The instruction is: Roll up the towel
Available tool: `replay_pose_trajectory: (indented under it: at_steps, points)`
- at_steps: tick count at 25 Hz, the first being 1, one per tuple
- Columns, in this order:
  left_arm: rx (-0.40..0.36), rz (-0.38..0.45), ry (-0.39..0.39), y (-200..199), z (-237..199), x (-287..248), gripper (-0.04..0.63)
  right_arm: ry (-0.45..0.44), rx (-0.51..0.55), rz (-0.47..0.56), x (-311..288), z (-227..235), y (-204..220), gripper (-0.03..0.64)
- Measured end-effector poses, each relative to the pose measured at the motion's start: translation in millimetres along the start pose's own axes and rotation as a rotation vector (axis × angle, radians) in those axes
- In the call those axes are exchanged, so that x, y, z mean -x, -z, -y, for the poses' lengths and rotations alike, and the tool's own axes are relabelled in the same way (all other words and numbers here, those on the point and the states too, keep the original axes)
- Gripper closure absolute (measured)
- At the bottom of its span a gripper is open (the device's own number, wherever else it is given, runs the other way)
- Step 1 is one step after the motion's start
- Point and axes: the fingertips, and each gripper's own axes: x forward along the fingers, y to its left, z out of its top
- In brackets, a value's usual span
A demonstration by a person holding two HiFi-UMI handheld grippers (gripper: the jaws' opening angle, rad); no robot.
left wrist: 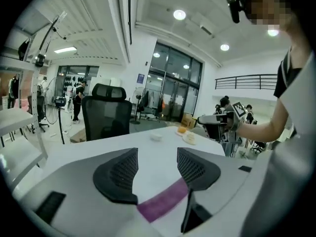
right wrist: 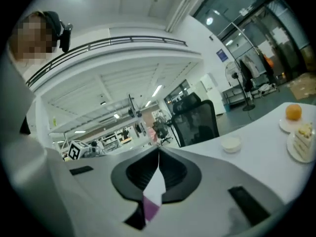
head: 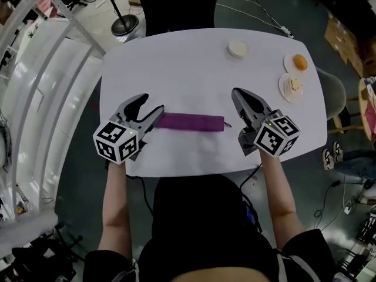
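Observation:
The purple towel (head: 191,122) lies rolled into a long tube near the front of the white table (head: 188,69). My left gripper (head: 151,106) hovers above the roll's left end with its jaws apart and nothing between them. In the left gripper view the towel (left wrist: 163,204) shows below the open gripper (left wrist: 157,157). My right gripper (head: 238,94) hangs over the roll's right end, jaws closed tip to tip and empty. In the right gripper view the shut gripper (right wrist: 158,153) has a sliver of towel (right wrist: 151,209) visible beneath it.
At the table's far right stand a small white bowl (head: 238,49), a plate with an orange (head: 298,62) and a plate with cake (head: 292,87). A black office chair (head: 176,4) stands behind the table and a grey chair (head: 336,93) at its right.

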Motion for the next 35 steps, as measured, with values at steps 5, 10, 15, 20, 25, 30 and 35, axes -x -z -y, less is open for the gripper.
replay_pose_trajectory:
  at_steps: [5,10,15,20,25,30,35]
  points:
    - [-0.045,0.116,0.02,-36.9,33.0,16.4,0.378,0.022,0.024,0.117,21.2,-23.6,-24.6,0.612]
    - [-0.05,0.231,0.003,-54.7,47.8,39.3,0.537,0.073,0.181,0.162,38.2,-44.9,-27.8,0.614]
    - [0.0,0.292,0.018,-50.2,59.6,47.3,0.588,0.109,0.276,0.15,42.6,-59.2,-13.8,0.614]
    - [0.01,0.304,-0.013,-37.3,60.8,46.1,0.588,0.117,0.251,0.141,38.6,-55.6,-1.5,0.614]
    - [0.043,0.312,-0.074,-19.1,55.1,57.3,0.588,0.149,0.243,0.106,45.4,-51.5,20.3,0.614]
    - [0.012,0.289,-0.12,-8.5,47.1,63.2,0.588,0.163,0.27,0.063,46.4,-50.9,34.6,0.614]
    - [0.02,0.283,-0.112,-5.0,54.5,61.4,0.589,0.171,0.272,0.059,53.4,-47.7,35.1,0.614]
